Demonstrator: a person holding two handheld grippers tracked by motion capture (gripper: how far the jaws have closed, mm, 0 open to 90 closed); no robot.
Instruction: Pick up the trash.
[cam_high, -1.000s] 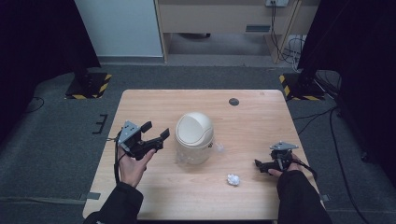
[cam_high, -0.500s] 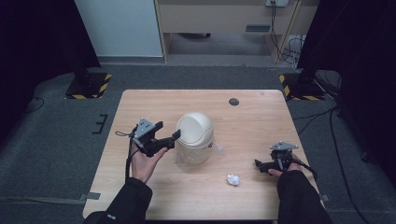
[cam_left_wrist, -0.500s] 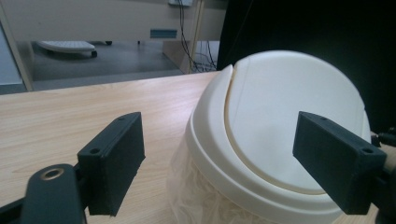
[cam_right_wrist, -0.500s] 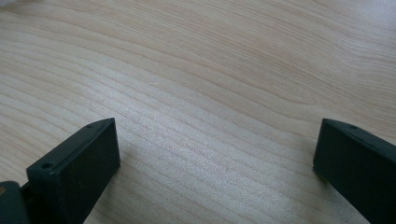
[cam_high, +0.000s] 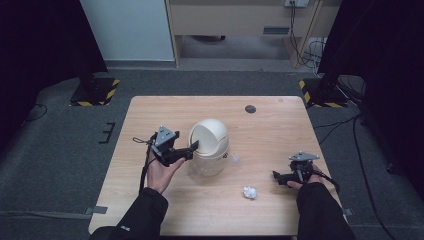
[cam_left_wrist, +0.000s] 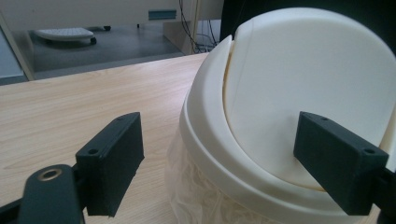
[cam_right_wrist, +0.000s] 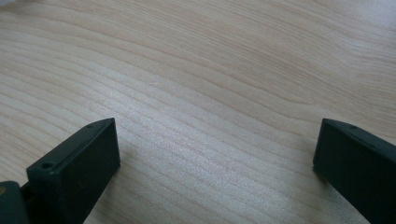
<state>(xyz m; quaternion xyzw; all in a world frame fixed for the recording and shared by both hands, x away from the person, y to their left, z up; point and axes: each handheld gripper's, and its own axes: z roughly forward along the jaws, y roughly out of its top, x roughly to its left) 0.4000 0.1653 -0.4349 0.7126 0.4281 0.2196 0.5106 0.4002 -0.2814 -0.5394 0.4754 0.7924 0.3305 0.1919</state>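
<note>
High view: one cream bin (cam_high: 209, 145) mid-table (cam_high: 280, 125), one paper ball (cam_high: 249, 192) near the front edge, one dark disc (cam_high: 250, 109) near the back edge; left gripper (cam_high: 192, 148) and right gripper (cam_high: 276, 176) both spread, grasping nothing.

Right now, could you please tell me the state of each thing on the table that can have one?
Cream plastic swing-lid bin: upright, flap shut, clear liner bag fitted.
Crumpled white paper ball: loose on the table.
Left gripper: open, at the bin's lid.
Right gripper: open, holding nothing.
</note>
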